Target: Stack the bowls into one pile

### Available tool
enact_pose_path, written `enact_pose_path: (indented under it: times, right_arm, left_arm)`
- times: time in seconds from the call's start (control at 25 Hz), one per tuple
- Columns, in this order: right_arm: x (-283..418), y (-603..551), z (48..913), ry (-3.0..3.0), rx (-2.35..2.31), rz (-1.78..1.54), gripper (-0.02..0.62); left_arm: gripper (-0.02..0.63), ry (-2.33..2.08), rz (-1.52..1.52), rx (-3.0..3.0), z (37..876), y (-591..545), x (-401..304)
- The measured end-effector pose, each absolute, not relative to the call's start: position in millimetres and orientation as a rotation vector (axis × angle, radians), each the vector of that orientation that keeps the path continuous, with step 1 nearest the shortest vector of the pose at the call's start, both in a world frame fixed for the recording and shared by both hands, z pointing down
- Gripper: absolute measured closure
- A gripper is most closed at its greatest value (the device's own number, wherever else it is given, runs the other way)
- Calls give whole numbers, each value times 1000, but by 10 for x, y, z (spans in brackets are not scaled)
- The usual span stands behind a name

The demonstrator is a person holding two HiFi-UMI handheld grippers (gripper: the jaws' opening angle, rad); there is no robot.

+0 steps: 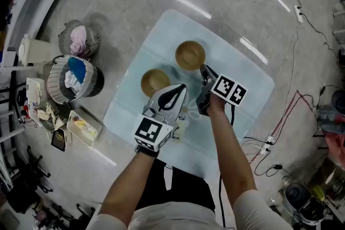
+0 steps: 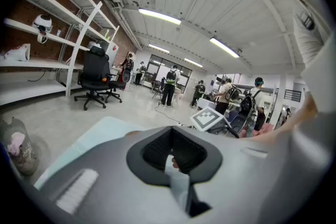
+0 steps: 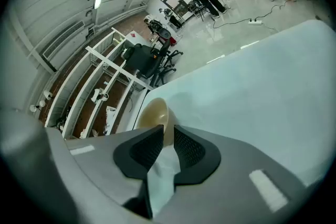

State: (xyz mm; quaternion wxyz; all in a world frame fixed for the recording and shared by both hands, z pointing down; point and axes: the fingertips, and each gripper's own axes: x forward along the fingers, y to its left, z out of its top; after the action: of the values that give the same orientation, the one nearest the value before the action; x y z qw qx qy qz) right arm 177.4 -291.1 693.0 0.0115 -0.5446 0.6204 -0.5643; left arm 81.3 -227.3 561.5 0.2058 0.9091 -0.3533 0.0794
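Pinching rim of far bowl (image 1: 190, 55), right hand-held gripper (image 1: 204, 69), left hand-held gripper (image 1: 181, 88) closed, empty, beside near bowl (image 1: 154, 82)

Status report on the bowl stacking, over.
Left gripper shut, empty, beside near bowl. Right gripper: jaws straddle far bowl rim, grip unclear. Bowls unstacked; nothing between them.

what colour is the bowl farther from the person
The bowl is tan brown, clearest in the head view.
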Motion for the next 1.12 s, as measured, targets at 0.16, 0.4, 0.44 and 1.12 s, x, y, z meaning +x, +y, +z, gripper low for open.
enact_pose_path:
  times: [0.16, 0.4, 0.44, 1.12]
  right_arm:
    - [1795, -3001, 6934, 1929, -1683, -1772, 535]
    - [1753, -3055, 6983, 1947, -1665, -1809, 514]
    - [1752, -3068, 6998, 1949, -1666, -1813, 514]
    - [1711, -3086, 7141, 1875, -1674, -1896, 556]
  left_arm:
    - [600, -988, 231, 2530, 5652, -2285, 842]
    - [600, -999, 241, 2522, 5662, -2257, 810]
    - [600, -1002, 242, 2522, 5660, -2260, 811]
    - [600, -987, 244, 2524, 5648, -2183, 815]
